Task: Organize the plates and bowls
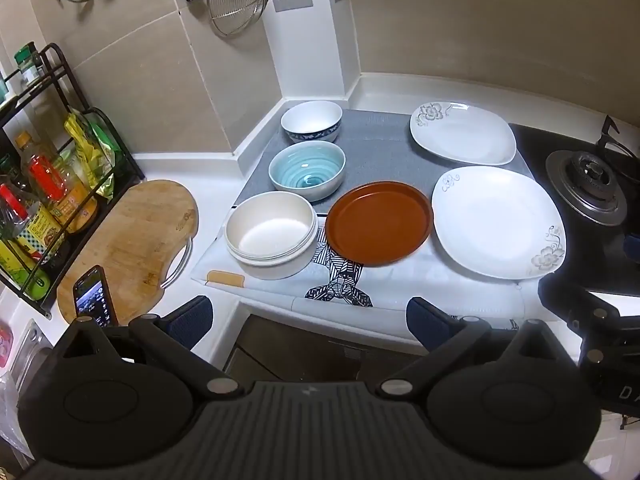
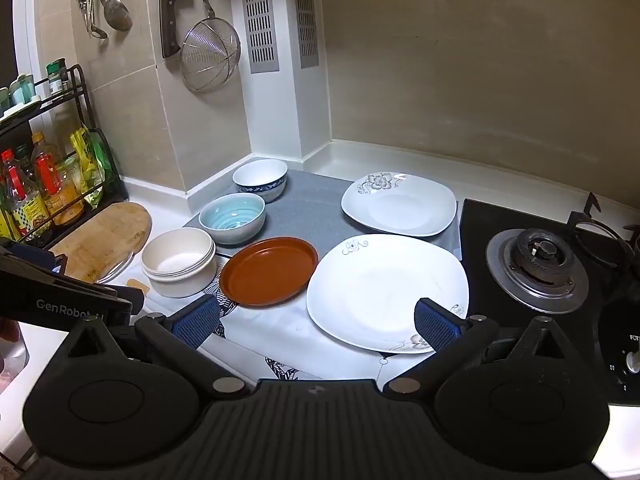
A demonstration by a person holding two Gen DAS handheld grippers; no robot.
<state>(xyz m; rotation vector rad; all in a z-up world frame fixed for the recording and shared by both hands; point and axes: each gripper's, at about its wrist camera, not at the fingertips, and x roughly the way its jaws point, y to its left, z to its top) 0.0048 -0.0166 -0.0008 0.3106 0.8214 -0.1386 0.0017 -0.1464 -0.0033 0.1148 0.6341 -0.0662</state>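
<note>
Three bowls stand in a line on the counter: a cream bowl (image 1: 272,240) (image 2: 179,262) nearest, a light blue bowl (image 1: 307,170) (image 2: 232,218) behind it, a white bowl with a blue band (image 1: 311,122) (image 2: 260,179) farthest. A brown plate (image 1: 379,223) (image 2: 269,271) lies right of the cream bowl. Two white flowered plates lie further right, one near (image 1: 498,222) (image 2: 386,292), one far (image 1: 463,133) (image 2: 399,204). My left gripper (image 1: 310,322) is open and empty, short of the counter's front edge. My right gripper (image 2: 318,326) is open and empty, low over the near white plate's front.
A grey mat (image 1: 376,152) and a patterned cloth (image 1: 340,280) lie under the dishes. A wooden cutting board (image 1: 132,240), a phone (image 1: 94,300) and a black bottle rack (image 1: 48,184) are at the left. A gas burner (image 1: 588,188) (image 2: 538,270) is at the right.
</note>
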